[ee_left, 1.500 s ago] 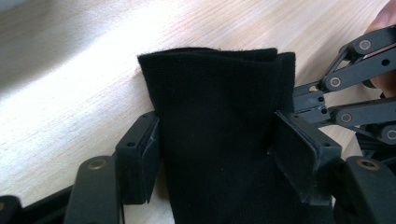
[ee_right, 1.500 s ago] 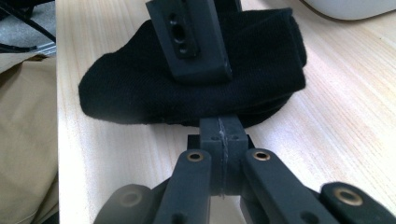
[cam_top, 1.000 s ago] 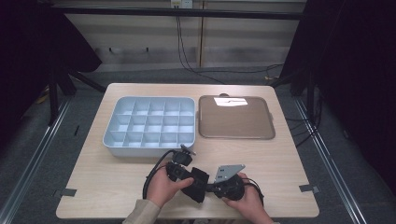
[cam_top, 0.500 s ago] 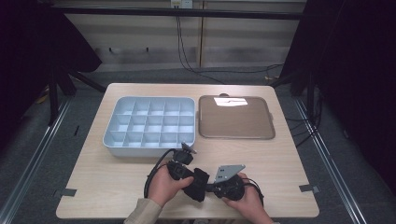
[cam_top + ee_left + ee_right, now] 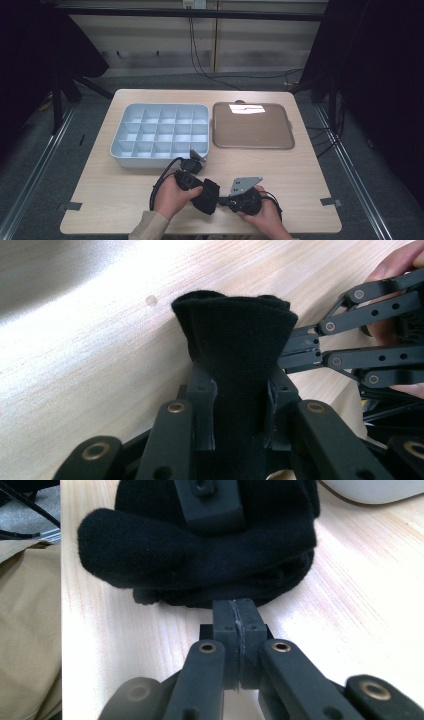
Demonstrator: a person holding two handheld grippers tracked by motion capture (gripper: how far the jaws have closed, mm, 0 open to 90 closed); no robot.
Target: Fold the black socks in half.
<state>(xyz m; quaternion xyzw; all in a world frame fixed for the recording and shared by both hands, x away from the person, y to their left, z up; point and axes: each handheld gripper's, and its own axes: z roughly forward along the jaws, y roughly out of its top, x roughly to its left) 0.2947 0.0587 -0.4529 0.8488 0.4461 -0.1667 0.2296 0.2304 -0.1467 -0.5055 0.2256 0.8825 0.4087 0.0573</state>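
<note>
pinching a black cloth, the left gripper has just been closing; the right gripper is sitting fully closed, touching the cloth.

We're looking at a lab or test room set up for recording, not anybody's home: one plain wooden table stands alone on a grey floor. Black curtains hang at nine and three o'clock, with metal floor rails beside the table. At twelve o'clock, loose cables trail down a bare panelled wall.
</note>
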